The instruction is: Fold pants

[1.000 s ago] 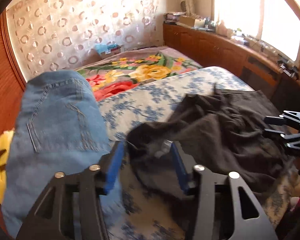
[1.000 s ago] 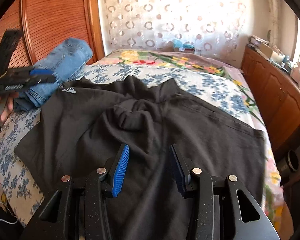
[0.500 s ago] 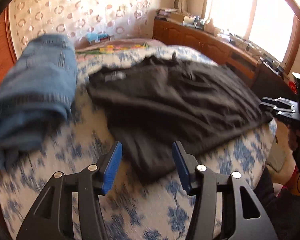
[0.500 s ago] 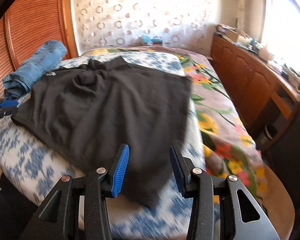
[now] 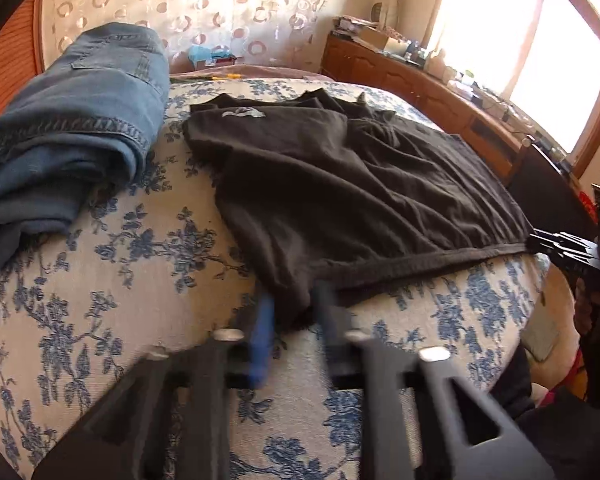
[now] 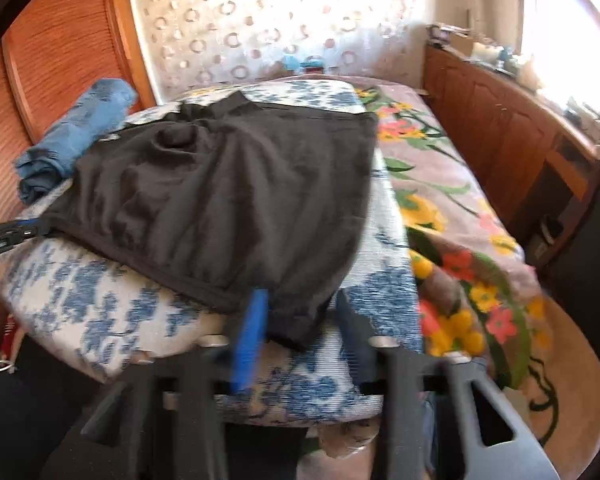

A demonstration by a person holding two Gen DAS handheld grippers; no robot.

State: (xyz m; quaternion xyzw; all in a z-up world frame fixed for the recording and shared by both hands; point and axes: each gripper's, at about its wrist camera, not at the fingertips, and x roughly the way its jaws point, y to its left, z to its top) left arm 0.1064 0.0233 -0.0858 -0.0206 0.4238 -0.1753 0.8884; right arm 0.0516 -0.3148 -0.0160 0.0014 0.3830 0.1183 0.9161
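Black pants [image 5: 352, 192] lie spread flat on the blue-flowered bed cover [image 5: 140, 280], waistband edge toward me. My left gripper [image 5: 294, 308] has its jaws around the near left corner of the waistband, narrowed and blurred. My right gripper [image 6: 300, 320] has its jaws around the other near corner of the pants [image 6: 220, 200], also blurred. Whether either is fully clamped on the cloth is unclear. The right gripper also shows at the right edge of the left wrist view [image 5: 564, 246].
Folded blue jeans [image 5: 68, 128] lie at the bed's left side, also in the right wrist view [image 6: 72, 140]. A floral blanket [image 6: 452, 220] covers the bed's right side. A wooden cabinet [image 6: 520, 132] runs along the window wall.
Both grippers have dropped to the near edge of the bed and come onto the two waistband corners. Their jaws have narrowed. The pants now lie flatter.
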